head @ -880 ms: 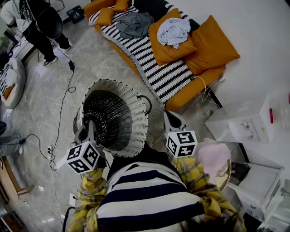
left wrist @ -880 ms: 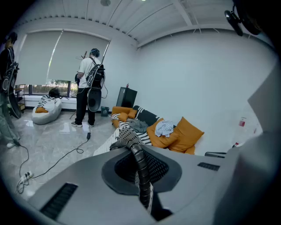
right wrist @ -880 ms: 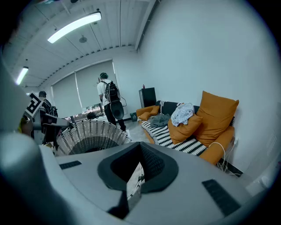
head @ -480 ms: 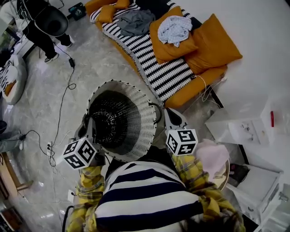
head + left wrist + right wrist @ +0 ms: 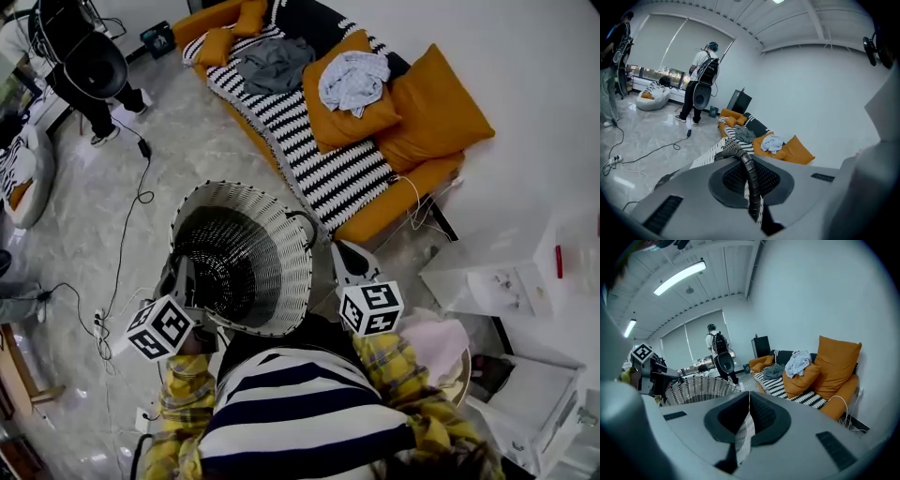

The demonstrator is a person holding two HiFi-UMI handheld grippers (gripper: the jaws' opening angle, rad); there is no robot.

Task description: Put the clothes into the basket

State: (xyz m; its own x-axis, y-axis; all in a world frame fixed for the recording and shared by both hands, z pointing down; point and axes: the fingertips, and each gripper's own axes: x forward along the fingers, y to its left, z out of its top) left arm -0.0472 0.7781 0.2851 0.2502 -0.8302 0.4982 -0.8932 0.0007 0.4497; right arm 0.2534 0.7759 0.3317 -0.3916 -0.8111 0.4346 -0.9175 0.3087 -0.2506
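Holding basket (image 5: 298, 281) level: left gripper (image 5: 182, 277) clamps its handle (image 5: 746, 166), right gripper (image 5: 341, 255) pinches its rim (image 5: 744, 434); approach sofa's (image 5: 398, 199) front edge.

A ceiling strip light (image 5: 679, 277) gives bright, even light; gripper views bend and darken at edges.

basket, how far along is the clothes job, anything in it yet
Done: nothing; the basket shows only its dark, empty inside. In hand: the left gripper is shut on its dark handle and the right gripper on its woven wall, holding it in front of the person, short of the sofa. Left: the grey garment and the pale blue garment lie on the sofa, neither picked up.
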